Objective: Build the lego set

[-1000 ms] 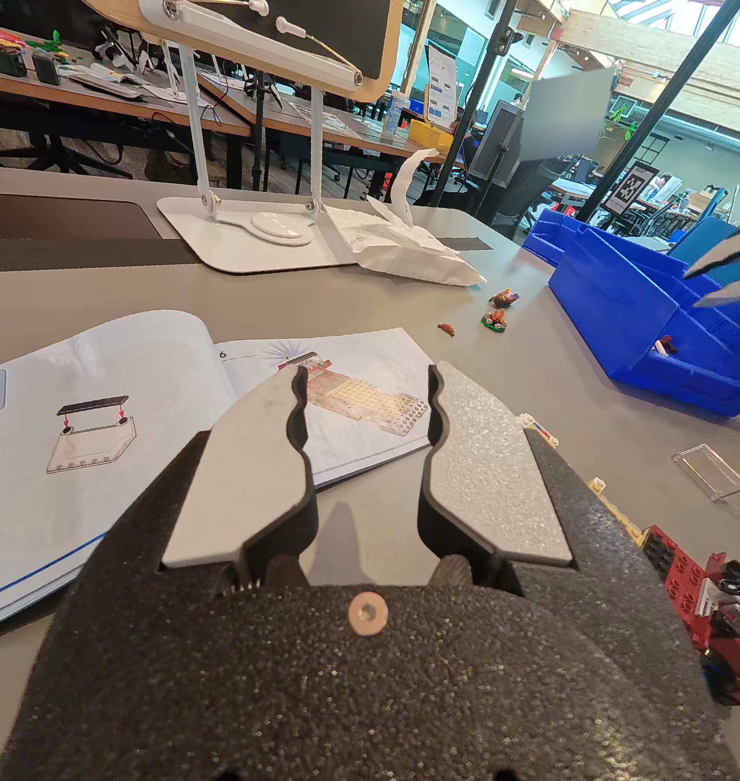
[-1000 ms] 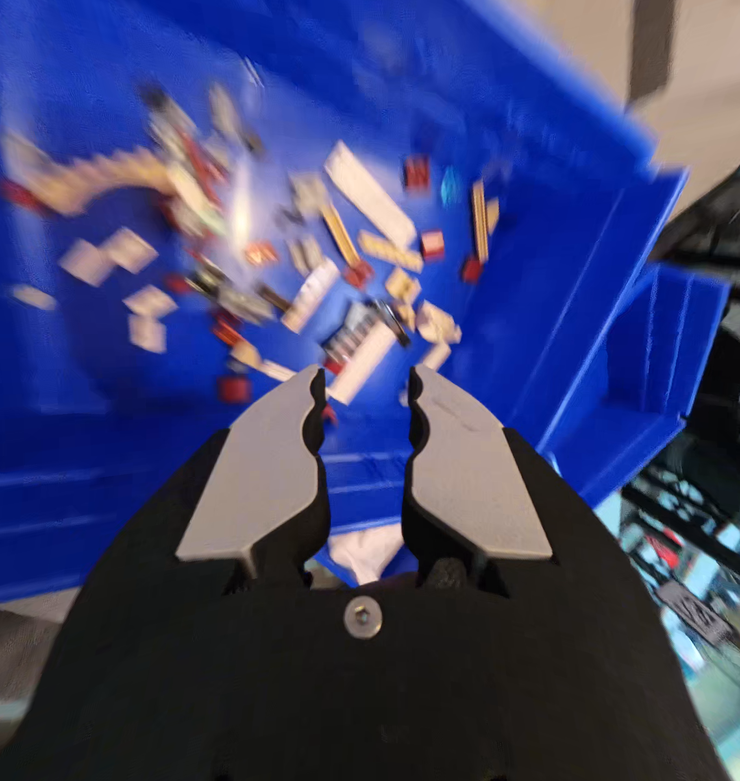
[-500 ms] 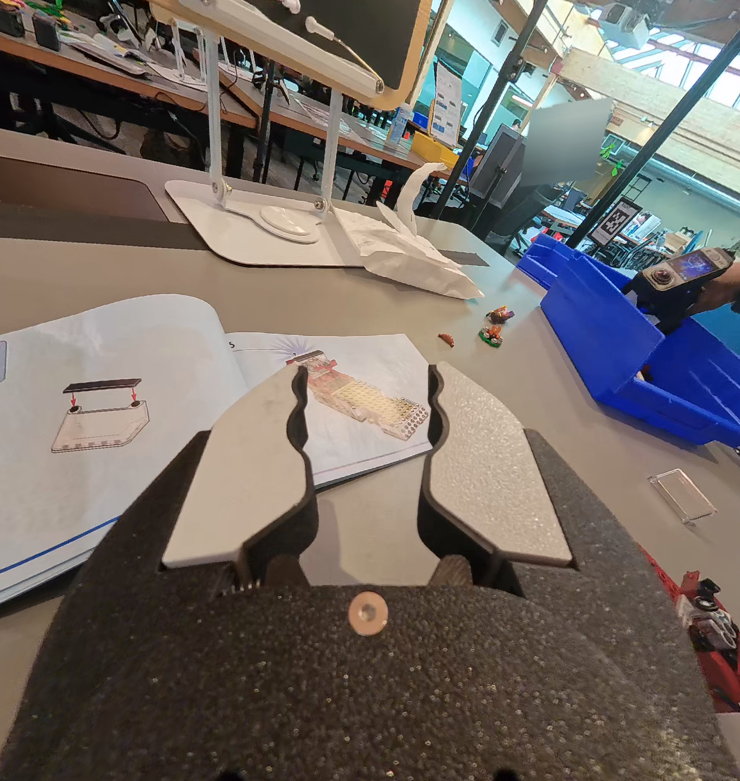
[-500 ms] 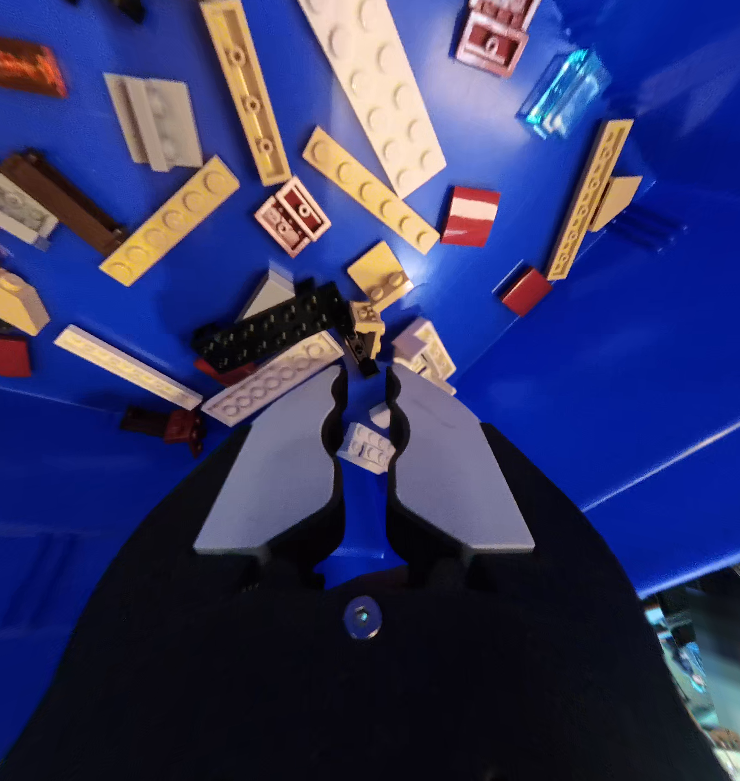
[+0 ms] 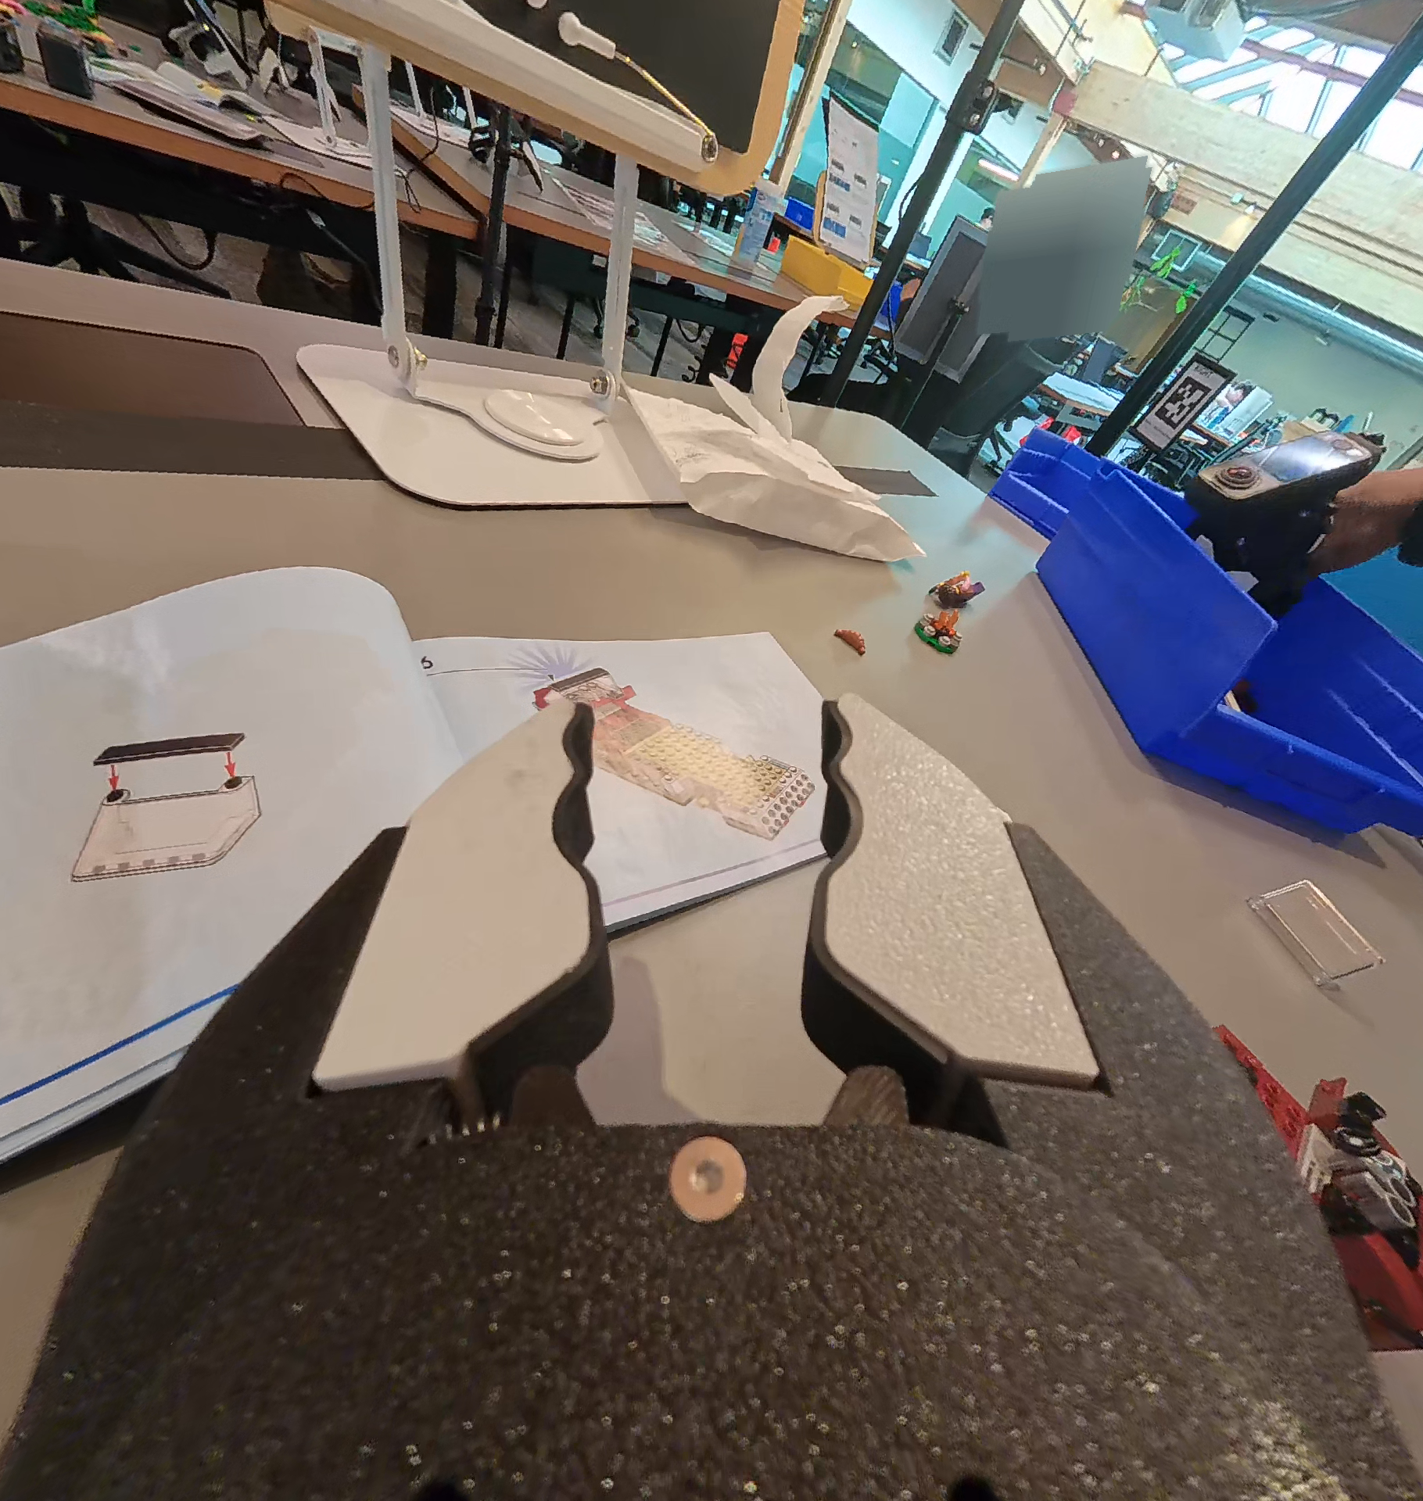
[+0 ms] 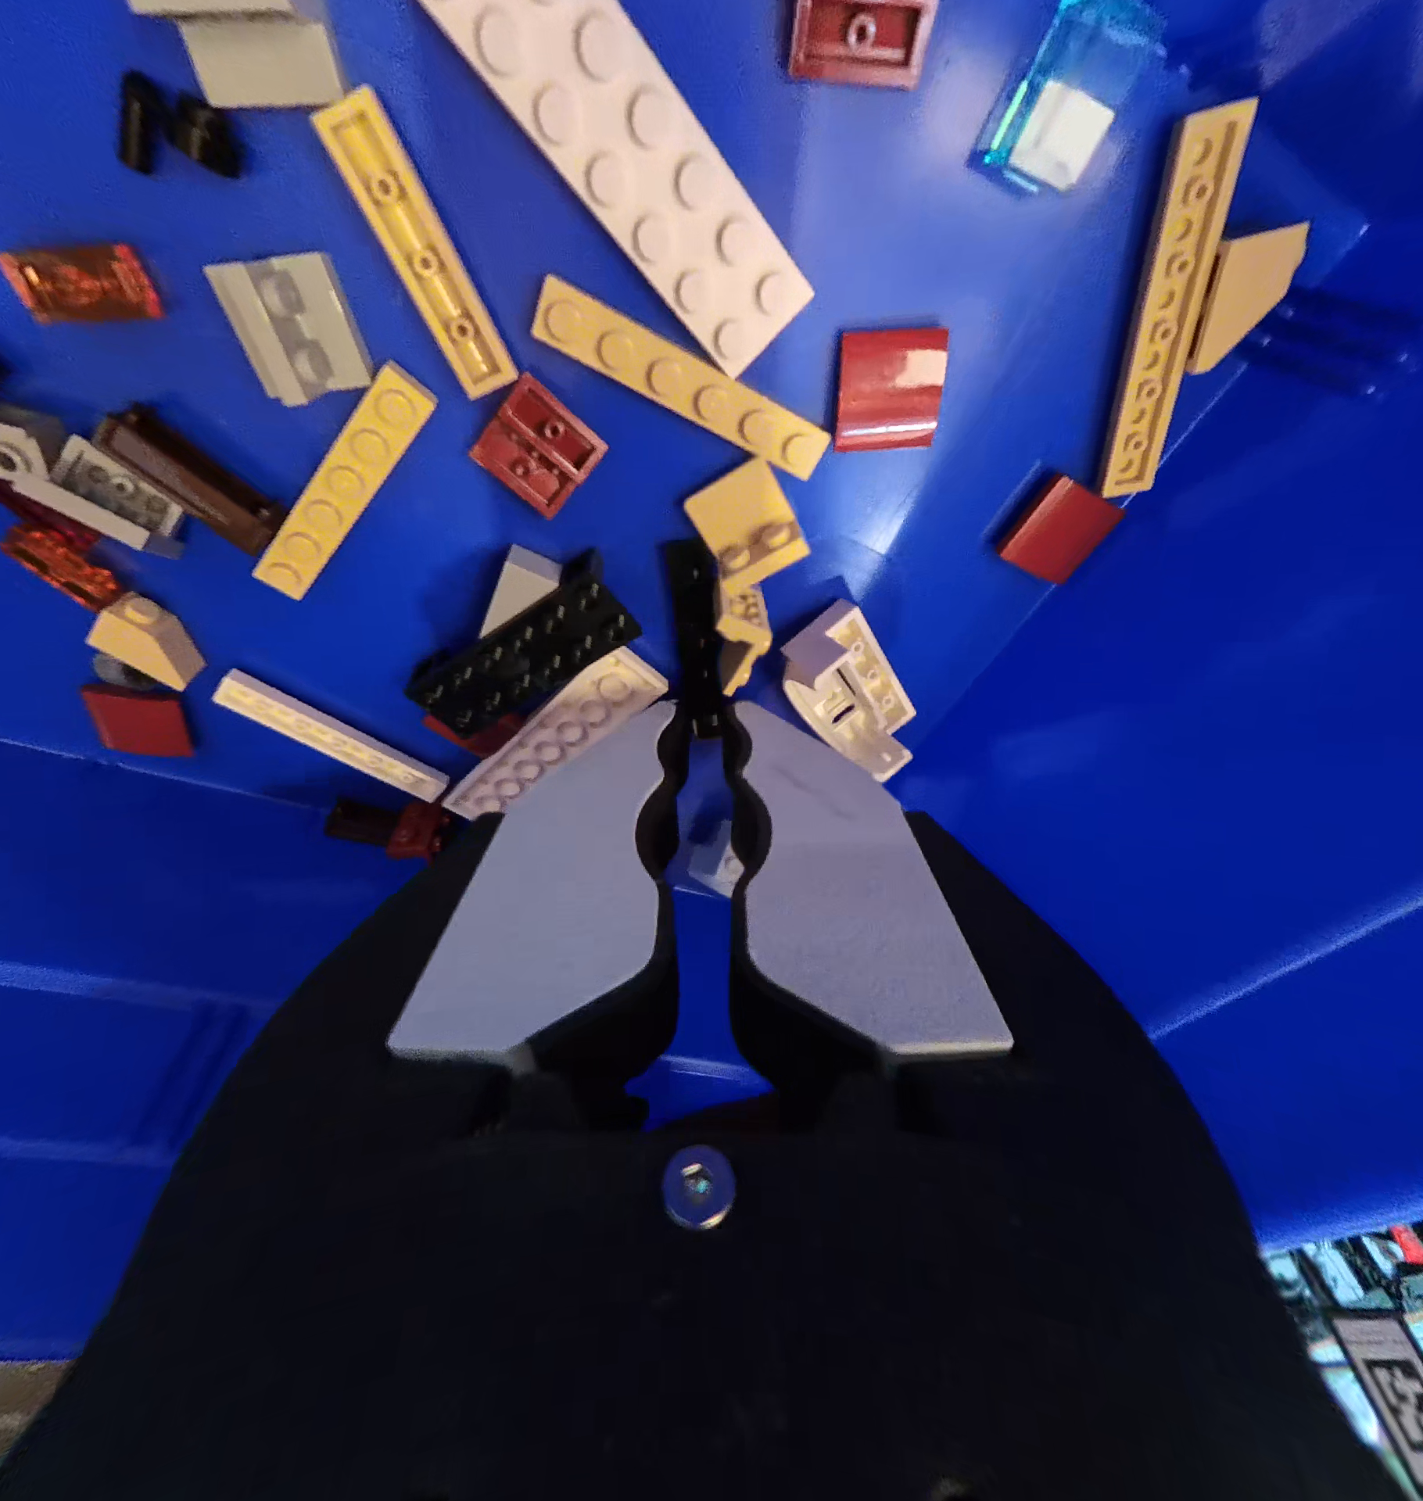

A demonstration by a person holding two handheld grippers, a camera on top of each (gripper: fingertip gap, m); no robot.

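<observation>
Grey bench (image 5: 529, 568): one open booklet (image 5: 286, 772) under my spread left tongs (image 5: 702, 735); right tongs (image 6: 702, 715) pinch one narrow black plate (image 6: 692, 625) in one blue bin (image 6: 1179, 731).

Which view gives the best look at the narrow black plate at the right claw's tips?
The right wrist view: the narrow black plate stands on edge between the right claw's tips, inside the blue bin. In the left wrist view the bin's wall hides the plate; only the right claw's body shows.
</observation>
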